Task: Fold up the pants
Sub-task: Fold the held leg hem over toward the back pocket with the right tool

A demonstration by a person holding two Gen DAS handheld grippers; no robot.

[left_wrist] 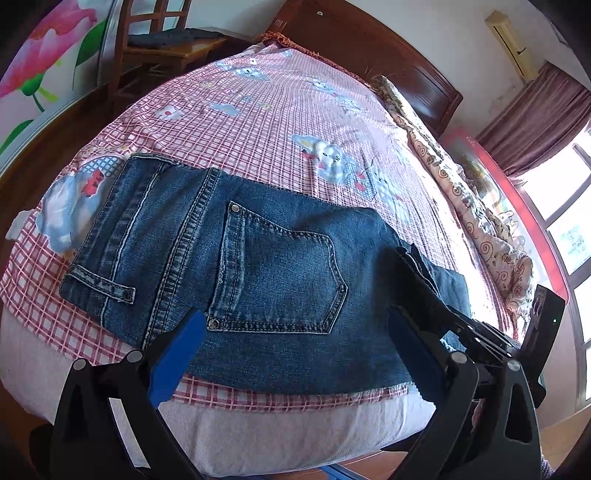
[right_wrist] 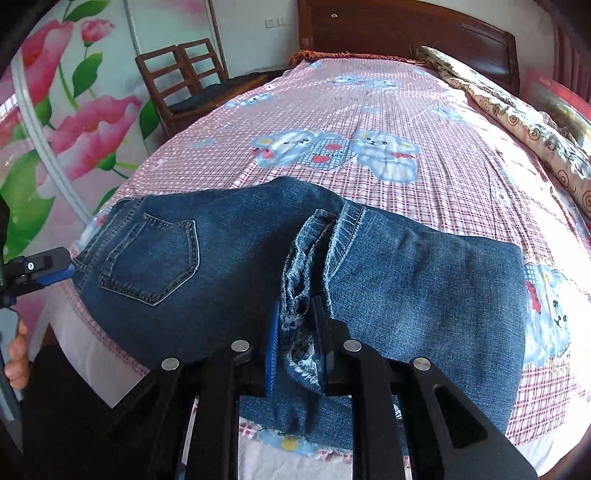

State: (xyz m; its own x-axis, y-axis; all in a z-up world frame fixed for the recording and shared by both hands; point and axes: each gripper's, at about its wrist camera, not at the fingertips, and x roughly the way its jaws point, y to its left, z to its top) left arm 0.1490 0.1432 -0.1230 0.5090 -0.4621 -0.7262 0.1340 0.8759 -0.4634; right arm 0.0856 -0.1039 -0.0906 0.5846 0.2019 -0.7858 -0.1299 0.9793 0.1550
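Note:
Blue jeans lie near the front edge of the bed, back pocket up. My left gripper hovers over the waist end, its blue pads wide apart, open, with nothing pinched. It also shows at the left edge of the right wrist view as the left gripper, a hand below it. My right gripper is shut on the bunched leg hems, and the folded leg lies to its right over the jeans. In the left wrist view the right gripper sits at the jeans' right end.
The bed has a pink checked sheet with bear prints and a dark wooden headboard. A rolled patterned quilt runs along the right side. Wooden chairs stand at the back left beside a flower-printed panel. A window is at the right.

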